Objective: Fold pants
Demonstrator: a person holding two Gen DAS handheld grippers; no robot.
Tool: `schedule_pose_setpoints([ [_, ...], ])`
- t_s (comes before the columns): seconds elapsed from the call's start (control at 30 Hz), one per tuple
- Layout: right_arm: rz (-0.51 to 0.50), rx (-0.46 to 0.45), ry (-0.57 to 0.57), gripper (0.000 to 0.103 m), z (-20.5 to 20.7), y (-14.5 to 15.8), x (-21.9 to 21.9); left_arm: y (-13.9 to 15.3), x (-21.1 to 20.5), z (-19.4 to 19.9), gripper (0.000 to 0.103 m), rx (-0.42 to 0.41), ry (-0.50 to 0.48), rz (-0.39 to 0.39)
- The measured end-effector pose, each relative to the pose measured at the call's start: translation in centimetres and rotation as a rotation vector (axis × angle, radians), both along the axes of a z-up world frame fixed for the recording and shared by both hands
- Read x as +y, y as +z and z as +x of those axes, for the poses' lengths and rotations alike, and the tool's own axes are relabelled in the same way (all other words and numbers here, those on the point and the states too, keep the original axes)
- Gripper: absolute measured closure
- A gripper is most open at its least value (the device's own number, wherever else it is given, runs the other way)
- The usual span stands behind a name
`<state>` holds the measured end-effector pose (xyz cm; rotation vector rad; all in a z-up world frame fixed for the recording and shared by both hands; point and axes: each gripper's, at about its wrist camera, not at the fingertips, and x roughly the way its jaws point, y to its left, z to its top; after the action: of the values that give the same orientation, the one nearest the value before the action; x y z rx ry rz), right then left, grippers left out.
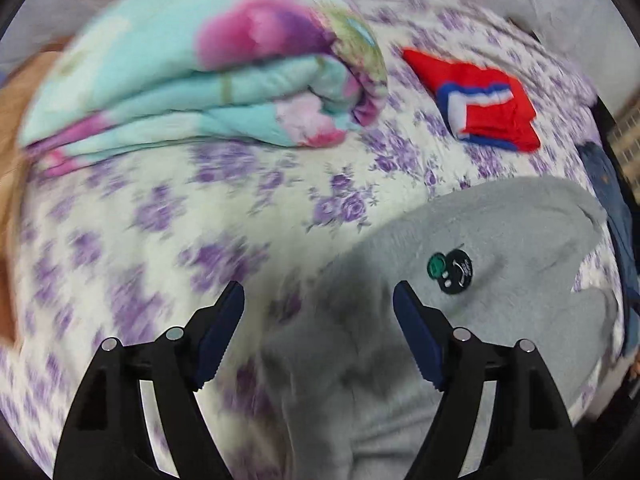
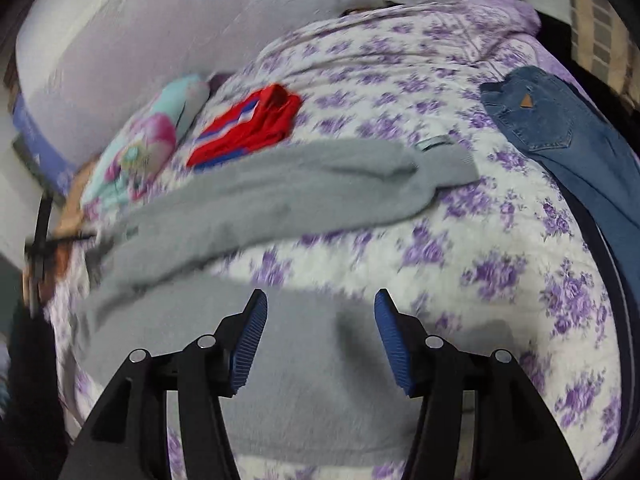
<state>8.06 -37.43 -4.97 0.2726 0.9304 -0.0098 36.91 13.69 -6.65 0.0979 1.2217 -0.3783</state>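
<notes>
The left gripper [image 1: 319,300] hangs with its jaws spread wide and nothing between them, over the near part of the gray pants [image 1: 472,248], which lie spread on the purple-flowered bedspread [image 1: 160,220]. The right gripper [image 2: 321,308] is likewise wide apart and empty above the same gray cloth. Both views are blurred. A round dark badge [image 1: 450,270] sits on the pants just beyond the left gripper's right finger. Farther off, a red, blue and white garment [image 1: 480,100] lies folded, beside a rolled turquoise floral quilt [image 1: 200,80]. Blue jeans [image 2: 552,136] lie near the bed's right edge, well apart from the pants.
</notes>
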Motion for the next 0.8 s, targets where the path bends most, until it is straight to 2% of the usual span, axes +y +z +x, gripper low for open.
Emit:
schedule_pose_setpoints([
  [0.07,-0.051,0.005,0.027,0.047,0.5,0.5,1.5,-1.9,-0.7,1.5,0.027,0.044,-0.076,-0.016],
  [0.13,-0.094,0.003,0.053,0.047,1.3,1.0,2.9,-3.5,-0.7,2.2,0.028,0.071,-0.101,-0.057],
  [0.2,-0.125,-0.006,0.114,0.047,3.2,1.6,4.9,-4.3,-0.7,1.7,0.076,0.057,-0.12,-0.117],
  [0.23,-0.14,-0.009,0.184,0.047,5.1,1.8,6.7,-4.5,-1.0,1.2,0.087,0.039,-0.148,-0.145],
  [0.3,-0.137,-0.007,0.333,0.046,8.6,2.0,9.9,-4.3,-1.4,-0.3,0.089,-0.063,-0.167,-0.133],
  [0.37,-0.136,-0.009,0.527,0.046,13.0,2.2,14.6,-4.5,-1.1,-0.6,0.089,-0.082,-0.156,-0.166],
  [0.47,-0.248,-0.038,0.795,0.046,19.4,2.0,22.7,-4.5,-0.9,-0.5,0.089,-0.089,-0.152,-0.18],
  [0.53,-0.271,-0.032,0.888,0.046,22.5,1.4,25.8,-4.3,-0.8,-0.7,0.089,-0.102,-0.158,-0.172],
  [0.63,-0.332,0.083,0.967,0.046,28.3,-1.2,29.4,-4.1,-0.4,-0.6,0.089,-0.101,-0.156,-0.187],
  [0.73,-0.323,0.188,1.022,0.045,30.9,-3.6,30.3,-4.2,-0.6,-0.5,0.088,-0.098,-0.155,-0.197],
  [0.8,-0.34,0.271,1.01,0.036,32.1,-5.6,30.3,-4.2,-0.5,-0.6,0.088,-0.1,-0.155,-0.196],
])
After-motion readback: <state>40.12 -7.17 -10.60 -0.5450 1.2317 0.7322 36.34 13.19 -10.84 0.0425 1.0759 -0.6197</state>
